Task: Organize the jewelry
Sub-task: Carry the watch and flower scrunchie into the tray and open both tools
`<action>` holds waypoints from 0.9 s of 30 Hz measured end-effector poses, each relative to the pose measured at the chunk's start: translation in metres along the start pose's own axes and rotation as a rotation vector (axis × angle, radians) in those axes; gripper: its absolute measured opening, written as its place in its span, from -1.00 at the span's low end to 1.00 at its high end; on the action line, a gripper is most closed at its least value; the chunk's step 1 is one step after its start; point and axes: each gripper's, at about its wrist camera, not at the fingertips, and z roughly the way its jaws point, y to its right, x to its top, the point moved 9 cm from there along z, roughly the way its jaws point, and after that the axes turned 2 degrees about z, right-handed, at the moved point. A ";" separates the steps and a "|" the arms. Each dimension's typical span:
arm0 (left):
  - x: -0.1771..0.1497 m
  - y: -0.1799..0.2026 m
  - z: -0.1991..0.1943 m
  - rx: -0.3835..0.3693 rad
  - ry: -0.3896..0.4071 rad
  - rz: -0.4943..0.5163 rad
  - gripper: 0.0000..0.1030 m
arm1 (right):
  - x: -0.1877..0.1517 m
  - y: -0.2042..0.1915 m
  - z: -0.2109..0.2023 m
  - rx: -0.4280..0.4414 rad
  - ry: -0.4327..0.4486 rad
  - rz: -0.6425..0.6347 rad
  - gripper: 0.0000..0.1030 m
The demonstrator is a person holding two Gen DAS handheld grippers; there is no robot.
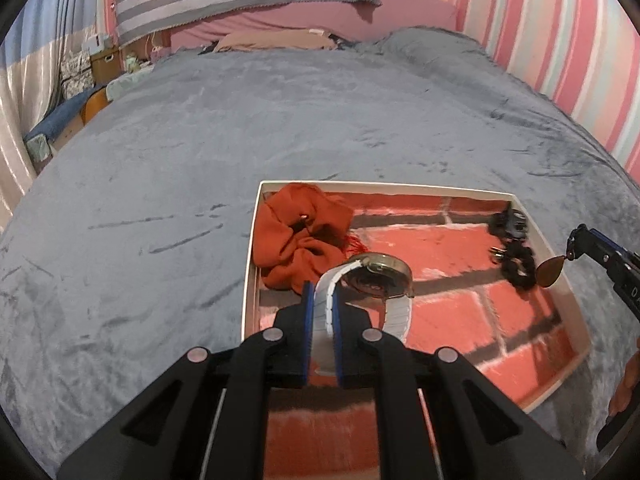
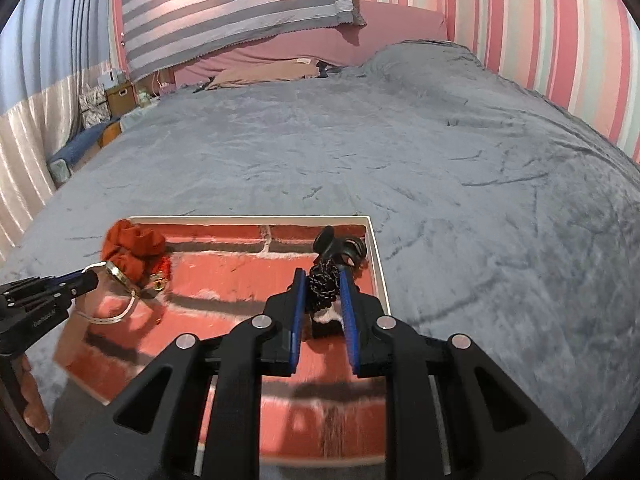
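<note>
**Both claws loaded above a brick-print tray on a grey bed**

Left wrist view: a wide bed point(image 1: 280, 128) covered in a grey plush blanket fills the frame, its nap streaked with dark brush marks. On it lies a shallow white-rimmed tray point(image 1: 250, 264) lined with a red brick pattern. The left claw point(image 1: 322, 292) is clenched on the white strap of a wristwatch point(image 1: 378, 276), whose round metal case tips over the tray floor. An orange scrunchie point(image 1: 298, 244) sits in the tray's far left corner; a black hair clip point(image 1: 510, 222) rests at the far right corner. At the right edge the right claw point(image 1: 572, 246) reaches in over the tray rim, a brown teardrop pendant point(image 1: 550, 274) and a dark beaded strand point(image 1: 518, 266) hanging at its tip.

Behind the bed stand a pink headboard, a grey-and-pink striped cloth, and a wall of pink and white stripes — pale curtains hang at the left.

Right wrist view: the right claw point(image 2: 323, 280) grips the black beaded strand point(image 2: 322, 286) between its blue pads, above the tray's point(image 2: 378, 260) right side. The hair clip point(image 2: 340, 246) lies just beyond it. At left the other claw point(image 2: 90, 278) holds the watch point(image 2: 116, 274) beside the scrunchie point(image 2: 134, 248). The grey bed point(image 2: 460, 184) stretches back to the same striped wall.
</note>
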 end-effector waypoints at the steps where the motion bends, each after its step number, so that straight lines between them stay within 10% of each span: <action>1: 0.000 -0.003 0.006 0.007 -0.006 -0.005 -0.83 | 0.000 0.001 0.006 -0.005 -0.003 -0.001 -0.65; 18: -0.002 -0.022 0.032 0.089 -0.023 0.020 -0.76 | -0.035 0.009 0.061 -0.063 -0.136 -0.070 -0.61; 27: -0.003 -0.015 0.003 0.082 0.028 0.027 0.06 | -0.027 0.002 0.045 -0.034 -0.124 -0.105 0.11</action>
